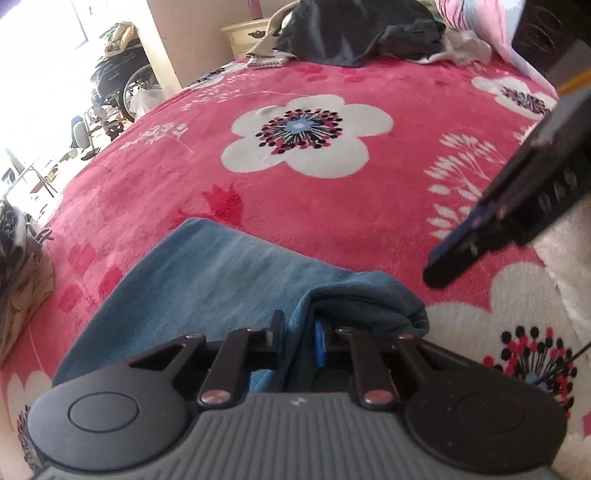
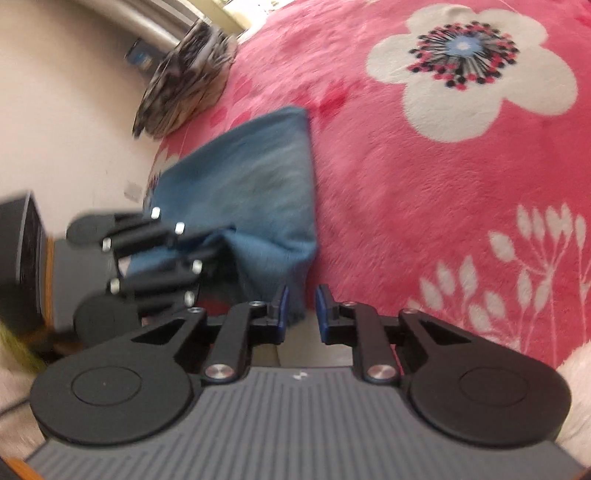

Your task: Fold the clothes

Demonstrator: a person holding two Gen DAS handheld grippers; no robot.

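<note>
**Grip check on the blue cloth**

Folded laundry [image 1: 18, 266], patterned and stacked, sits at the far left edge of my left-wrist view, on the border of the pink flowered blanket [image 1: 332, 214]. It is well apart from my work and I'd leave it alone.

Moving right, the blue cloth [image 1: 207, 266] lies flat in the lower middle of that frame. Its near right corner is bunched up into my left tongs [image 1: 299, 332]. Those tongs are clamped on it, with a ridge of fabric pinched between the two fingers.

Further right, my right tongs [image 1: 443, 266] come in from the right edge, tips low over the blanket, just beside the bunched corner but apart from it. In the right-wrist view their blue pads [image 2: 282, 308] stand a narrow gap apart. The cloth's edge brushes the left pad only, so nothing is gripped there yet.

At the top of the left-wrist frame a dark heap of clothes [image 1: 354, 33] waits, untouched.

To do this step well, I judge the right tongs should:
- slide left until the hem sits fully between both pads before closing;
- take one layer at the edge, not a wad;
- match the left tongs' height.

Then I can lift both corners together, keep the edge taut, and carry it evenly over the far edge. The plush blanket may drag on the cloth, so lifting it clear looks safer than sliding.
</note>
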